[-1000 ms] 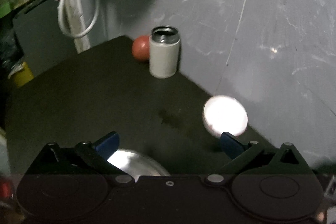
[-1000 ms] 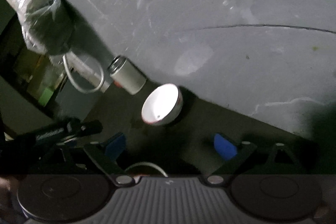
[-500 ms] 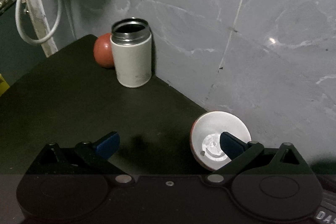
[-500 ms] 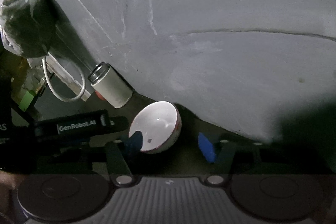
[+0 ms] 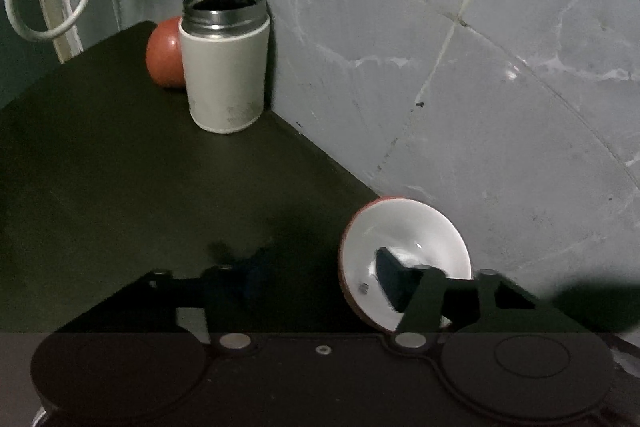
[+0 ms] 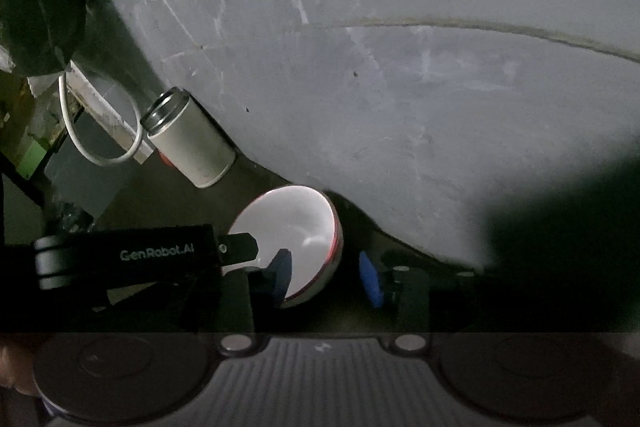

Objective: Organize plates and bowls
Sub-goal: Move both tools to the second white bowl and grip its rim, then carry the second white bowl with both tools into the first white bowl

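A small bowl (image 5: 420,227), white inside and red outside, sits tilted at the back edge of the dark table (image 5: 120,167), against the wall. My left gripper (image 5: 320,279) straddles its left rim, one finger inside the bowl and the other outside over the table. My right gripper (image 6: 324,277) straddles the bowl's (image 6: 288,219) right rim, its left blue pad inside and its right one outside. Both sets of jaws stand narrowed, with gaps still showing beside the bowl wall. In the right wrist view, a finger (image 6: 240,247) of the left gripper reaches over the bowl's left rim.
An open white tumbler (image 5: 224,67) with a steel rim stands at the table's far corner. A red ball (image 5: 164,55) lies behind it. The grey wall (image 5: 480,67) runs right along the table's back edge. A white cable loop (image 5: 24,19) hangs at the far left.
Both grippers have come in to the bowl from opposite sides, and their jaws have narrowed around its rim. The metal plate under the left gripper has dropped out of view.
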{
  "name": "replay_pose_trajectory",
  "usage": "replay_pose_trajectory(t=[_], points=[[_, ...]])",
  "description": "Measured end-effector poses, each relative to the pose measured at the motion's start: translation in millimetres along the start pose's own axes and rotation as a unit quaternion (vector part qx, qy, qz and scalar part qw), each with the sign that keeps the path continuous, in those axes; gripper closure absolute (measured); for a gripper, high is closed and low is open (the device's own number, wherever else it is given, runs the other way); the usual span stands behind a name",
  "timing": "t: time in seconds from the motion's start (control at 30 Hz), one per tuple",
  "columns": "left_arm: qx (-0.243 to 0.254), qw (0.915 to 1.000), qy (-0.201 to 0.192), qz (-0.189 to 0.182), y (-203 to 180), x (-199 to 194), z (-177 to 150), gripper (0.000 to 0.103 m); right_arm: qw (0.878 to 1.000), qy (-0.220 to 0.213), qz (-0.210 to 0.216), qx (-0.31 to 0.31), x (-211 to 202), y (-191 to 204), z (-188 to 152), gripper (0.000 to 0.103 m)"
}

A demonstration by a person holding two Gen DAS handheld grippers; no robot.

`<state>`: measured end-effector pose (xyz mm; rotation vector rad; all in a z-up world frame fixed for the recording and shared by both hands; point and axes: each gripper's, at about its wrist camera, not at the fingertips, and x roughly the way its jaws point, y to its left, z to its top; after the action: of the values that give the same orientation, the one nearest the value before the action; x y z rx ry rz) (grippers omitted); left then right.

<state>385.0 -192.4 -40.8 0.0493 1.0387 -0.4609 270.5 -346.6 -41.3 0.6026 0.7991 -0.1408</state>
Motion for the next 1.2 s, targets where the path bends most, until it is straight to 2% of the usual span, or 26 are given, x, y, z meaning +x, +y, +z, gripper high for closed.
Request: replay_pose_trajectory(t=[0.13,0.2,0.23,0.6,0.97,1.2], points=[[-0.001,0.9999,0.008,-0.011,-2,6,0,0.072,1.0,0.005,0.003,-0.004,2,0,1,0.072],[-0.002,0.9998,0.015,-0.016,-3,9,-1,0.091,1.0,0.01,0.004,-0.004,3,-1,2,0.077],[-0.001,0.9997,0.018,-0.017,-5,10,-1,0.094,1.0,0.013,0.006,-0.004,4,-2,3,0.08],[-0.013,0.9998,0.009,-0.01,-7,0,-5,0.096,0.999,0.01,0.021,-0.024,-6,1,1,0.082],[-0.022,0.998,-0.057,-0.014,-8,-62,-12,0.096,0.996,-0.025,0.061,-0.059,-54,10,5,0.082],[-0.041,0.9944,-0.095,-0.019,-11,-100,-21,0.096,0.99,-0.041,0.085,-0.106,-88,22,9,0.082]])
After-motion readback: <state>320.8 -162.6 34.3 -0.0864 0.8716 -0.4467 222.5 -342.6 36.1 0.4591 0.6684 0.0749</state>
